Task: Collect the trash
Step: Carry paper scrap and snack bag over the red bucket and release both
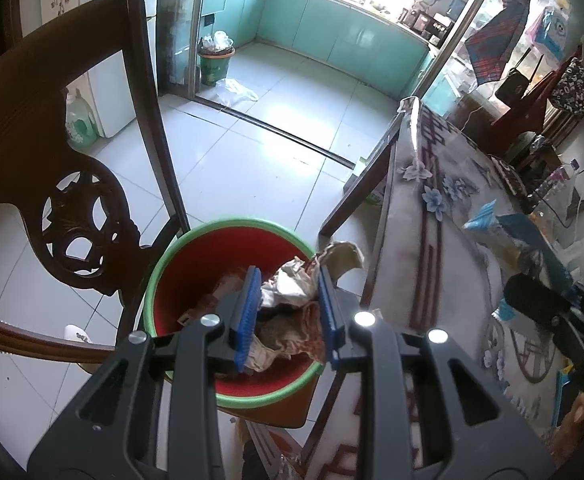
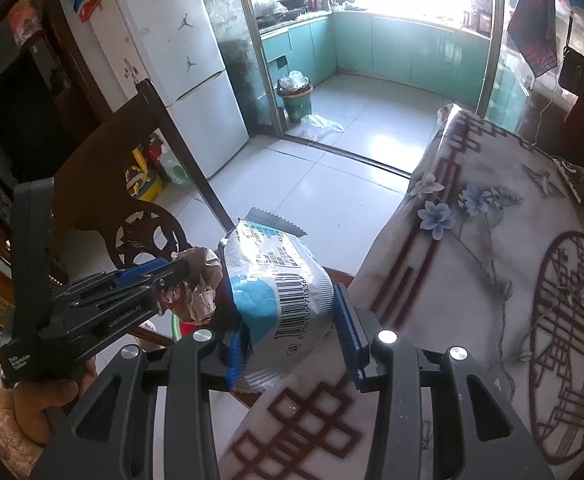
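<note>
We see the left gripper point(image 1: 290, 312) closed around a crumpled paper wad point(image 1: 292, 284), its blue pads point(image 1: 250, 300) pressing the wad from both sides. The wad hangs directly over the red bin point(image 1: 196, 276), whose green rim rings the fingers from 9 o'clock round to 5 o'clock; more scraps lie inside the bin, under the wad. At 10 o'clock of the gripper the carved wooden chair point(image 1: 72, 216) stands just beside the bin, its back post touching or nearly touching the rim. At 2 o'clock the table point(image 1: 443, 240), draped in a flowered cloth, comes close to the bin's right side, with a dark table leg point(image 1: 355, 196) between them. Far off at 11 o'clock we note a second, green bin point(image 1: 214, 66) with a plastic bag point(image 1: 234, 92) on the kitchen floor.

We see the right gripper point(image 2: 292, 328) grasping a white-and-blue snack bag point(image 2: 280, 280) with a barcode, clamped between its blue pads point(image 2: 347, 332); the bag stands upright between the fingers, at the table edge point(image 2: 431, 264). At 9 o'clock of it the left gripper point(image 2: 172, 280) appears with its paper wad point(image 2: 200, 284) just beside the bag. Below them a sliver of the bin's rim point(image 2: 176, 326) shows. At 11 o'clock stands the white refrigerator point(image 2: 180, 72).
</note>
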The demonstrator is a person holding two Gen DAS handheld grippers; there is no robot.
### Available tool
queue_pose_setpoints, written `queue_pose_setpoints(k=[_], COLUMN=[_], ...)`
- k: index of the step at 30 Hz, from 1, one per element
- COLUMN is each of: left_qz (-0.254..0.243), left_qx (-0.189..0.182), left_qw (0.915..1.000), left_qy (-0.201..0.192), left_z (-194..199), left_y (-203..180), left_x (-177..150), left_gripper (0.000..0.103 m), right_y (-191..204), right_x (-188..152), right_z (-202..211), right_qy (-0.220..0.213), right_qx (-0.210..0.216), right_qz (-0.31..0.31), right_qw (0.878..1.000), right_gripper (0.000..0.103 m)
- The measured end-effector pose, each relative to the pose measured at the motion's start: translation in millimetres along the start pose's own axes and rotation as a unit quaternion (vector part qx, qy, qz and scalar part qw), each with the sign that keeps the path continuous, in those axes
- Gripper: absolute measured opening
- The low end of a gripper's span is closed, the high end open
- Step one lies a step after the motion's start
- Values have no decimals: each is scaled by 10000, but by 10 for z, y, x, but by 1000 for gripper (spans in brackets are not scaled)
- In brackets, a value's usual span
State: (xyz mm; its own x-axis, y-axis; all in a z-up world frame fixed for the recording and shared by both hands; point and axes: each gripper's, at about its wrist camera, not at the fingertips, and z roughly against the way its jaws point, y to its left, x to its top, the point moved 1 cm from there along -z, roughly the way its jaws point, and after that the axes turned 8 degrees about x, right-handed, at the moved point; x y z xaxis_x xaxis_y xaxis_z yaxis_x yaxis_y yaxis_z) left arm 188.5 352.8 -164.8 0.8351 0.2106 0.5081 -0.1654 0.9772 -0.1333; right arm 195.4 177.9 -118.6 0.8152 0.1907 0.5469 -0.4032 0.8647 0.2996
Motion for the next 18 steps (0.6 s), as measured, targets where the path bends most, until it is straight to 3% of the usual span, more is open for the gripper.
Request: queue_pose_setpoints(k=[18], left_qz=[187], left_qx=[314], left_qw=[9983], left_qy=[446], left_z=[-500], left_y=[284], left_x=[107], left_gripper=[27], right_y=[66], right_x=[-3], right_z=[-862], right_qy=[983], right_qx=[429], right_qz=[8], right_qw=[9942], right_gripper=[40])
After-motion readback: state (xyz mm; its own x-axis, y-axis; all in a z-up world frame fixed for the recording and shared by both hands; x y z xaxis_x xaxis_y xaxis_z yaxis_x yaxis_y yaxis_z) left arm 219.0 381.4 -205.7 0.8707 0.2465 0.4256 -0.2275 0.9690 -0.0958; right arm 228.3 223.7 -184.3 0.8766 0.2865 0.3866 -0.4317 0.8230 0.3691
